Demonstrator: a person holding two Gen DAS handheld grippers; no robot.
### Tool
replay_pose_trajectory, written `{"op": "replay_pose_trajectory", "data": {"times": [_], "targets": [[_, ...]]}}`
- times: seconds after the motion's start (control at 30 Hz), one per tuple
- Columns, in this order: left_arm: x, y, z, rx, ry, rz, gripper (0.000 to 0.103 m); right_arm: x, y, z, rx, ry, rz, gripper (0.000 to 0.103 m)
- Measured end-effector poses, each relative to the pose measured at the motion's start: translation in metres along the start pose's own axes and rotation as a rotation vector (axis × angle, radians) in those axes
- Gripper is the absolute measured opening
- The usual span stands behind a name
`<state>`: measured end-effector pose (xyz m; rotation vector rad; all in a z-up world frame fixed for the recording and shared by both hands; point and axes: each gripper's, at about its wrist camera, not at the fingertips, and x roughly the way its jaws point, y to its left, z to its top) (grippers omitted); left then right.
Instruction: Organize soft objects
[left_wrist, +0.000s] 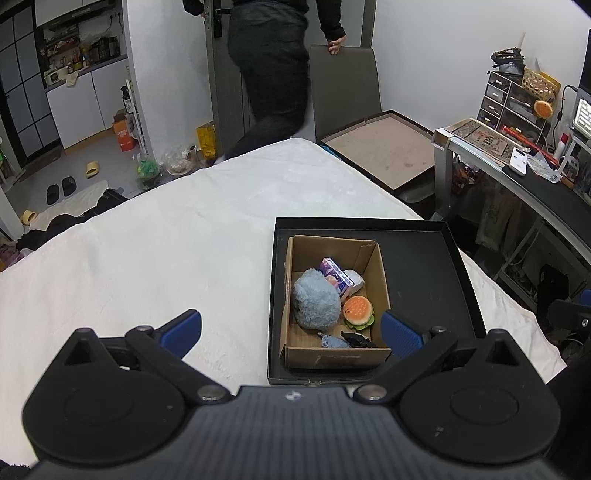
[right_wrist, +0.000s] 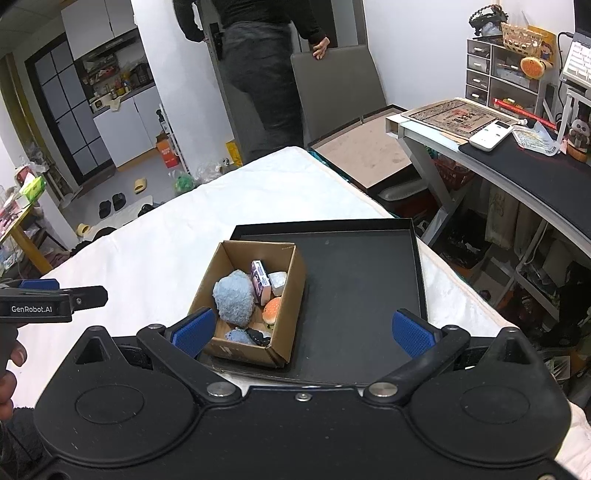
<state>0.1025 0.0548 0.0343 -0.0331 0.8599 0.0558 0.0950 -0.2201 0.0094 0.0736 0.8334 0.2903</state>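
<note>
White quilted bed cover (left_wrist: 147, 240), plush: bears shallow black tray (right_wrist: 351, 295). Cardboard box (right_wrist: 288, 295), open-topped, at tray's 9 o'clock, holds fuzzy blue plush (right_wrist: 233, 297), burger toy (right_wrist: 272, 310), purple carton (right_wrist: 260, 282); dark item at 6 o'clock indistinct. Left gripper (left_wrist: 291, 332), right gripper (right_wrist: 303, 332): jaws spread wide, empty.

One box (left_wrist: 332, 354) – one tray (left_wrist: 424, 266)
</note>
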Motion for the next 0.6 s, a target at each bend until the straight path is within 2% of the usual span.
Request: {"op": "replay_pose_trajectory", "data": {"times": [0.6], "targets": [[0.0009, -0.0058, -0.0037, 0.009, 0.001, -0.006, 0.102, -0.0009, -0.0005, 0.0006, -0.001, 0.001, -0.001, 0.103]]}}
